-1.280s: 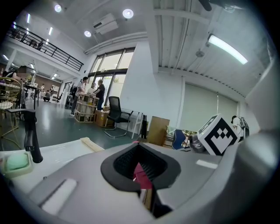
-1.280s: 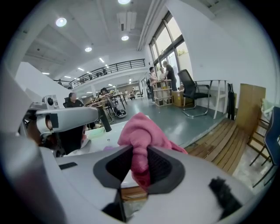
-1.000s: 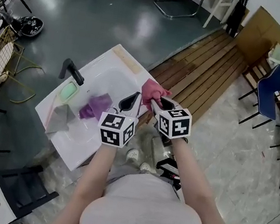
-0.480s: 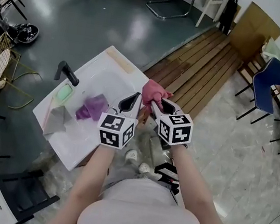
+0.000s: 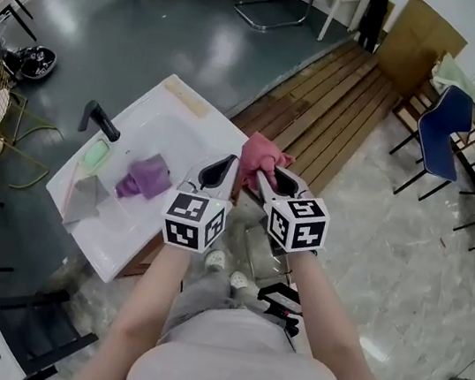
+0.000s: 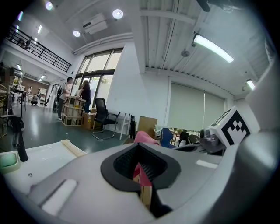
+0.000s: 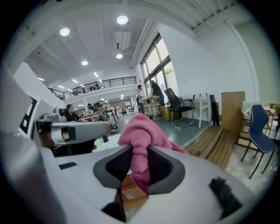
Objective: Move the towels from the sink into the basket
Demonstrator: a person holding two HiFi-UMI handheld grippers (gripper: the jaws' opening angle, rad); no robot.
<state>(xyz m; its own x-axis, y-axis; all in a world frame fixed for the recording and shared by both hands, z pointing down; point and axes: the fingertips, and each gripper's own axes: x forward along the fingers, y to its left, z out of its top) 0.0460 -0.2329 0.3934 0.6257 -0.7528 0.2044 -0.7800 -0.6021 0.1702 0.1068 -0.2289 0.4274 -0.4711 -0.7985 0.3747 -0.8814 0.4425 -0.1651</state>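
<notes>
- Right gripper [image 5: 264, 174] is pinching the pink towel [image 5: 259, 152]. The cloth is squeezed into a rope between the pads, with the bulk mushrooming above the jaws.
- The pink towel is in the air just past the right edge of the sink [image 5: 117, 246], clear of the basin.
- Left gripper [image 5: 219, 171] is just beside it, on the sink's side. Its jaws are drawn almost together and pinch nothing; only a sliver of pink shows through the slit.
- Step in hand, by my reading, is carrying this towel to the basket. I cannot pick out a basket for certain in any view.
- To do it well: hold a firm pinch, carry the loose folds high, and let go only once above the basket.
- Left in the sink: the purple towel [image 5: 143, 177] mid-basin and the grey towel [image 5: 84, 198] at its left end, near the black faucet [image 5: 98, 120].
- Room: the wooden decking [image 5: 339, 111] and pale floor right of the sink lie open.
- The blue chair [image 5: 444, 128] stands well apart from the sink.
</notes>
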